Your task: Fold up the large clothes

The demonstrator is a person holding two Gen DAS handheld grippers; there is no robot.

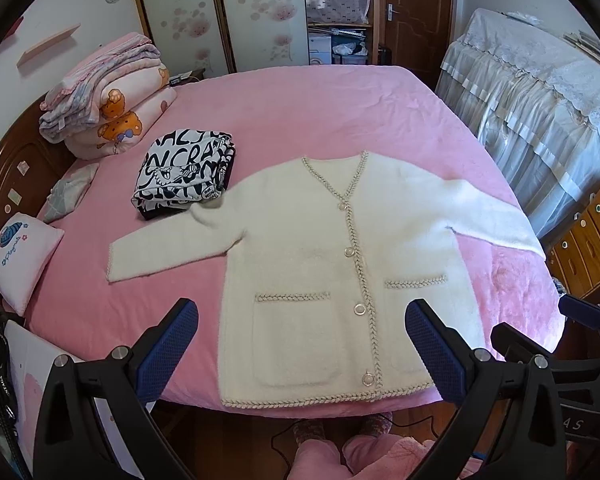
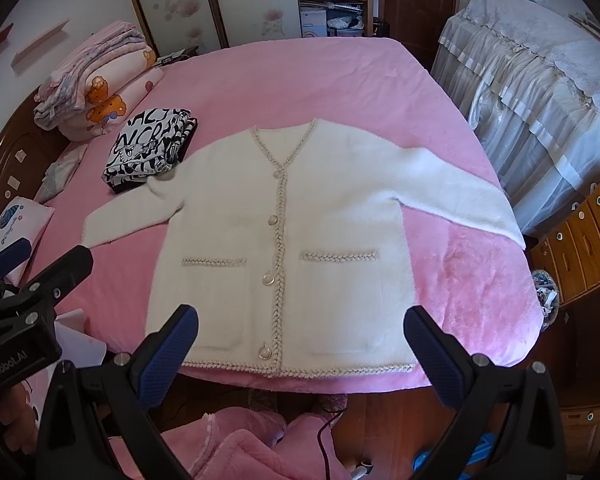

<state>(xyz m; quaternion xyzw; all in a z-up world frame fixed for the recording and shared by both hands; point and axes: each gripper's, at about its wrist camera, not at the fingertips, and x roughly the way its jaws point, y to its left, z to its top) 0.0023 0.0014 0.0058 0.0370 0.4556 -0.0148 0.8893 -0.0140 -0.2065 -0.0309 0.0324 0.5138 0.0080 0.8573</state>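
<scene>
Nearest the cameras, both tools hang over the bed's foot edge with nothing between their fingers: the left gripper point(image 1: 302, 344) has its blue pads spread wide, and the right gripper point(image 2: 301, 350) is spread just as wide — neither touches cloth.

Just beyond them lies the white cardigan point(image 1: 340, 280), face up on the pink bed point(image 1: 300, 100), its braided hem point(image 1: 324, 398) running along the bed's near edge. It is buttoned down the front and smoothed flat, with both pockets showing. The left sleeve point(image 1: 168, 248) angles out over the blanket, its upper part just touching the black-and-white garment beside it, and the right sleeve point(image 1: 496, 216) stretches toward the bed's far side edge, its cuff reaching or overhanging that edge. No part of the cardigan is turned over on itself, so as I judge it the folding of this piece has not begun — it is only laid out and ready. Sleeves still need bringing in, then the body folded.

Farther back, the black-and-white garment point(image 1: 186, 174) sits as a neat folded block, which suggests one item is already finished. Behind it rests a stack of quilts point(image 1: 108, 100) by the headboard, and a small pillow point(image 1: 20, 252) lies at the left edge.
</scene>
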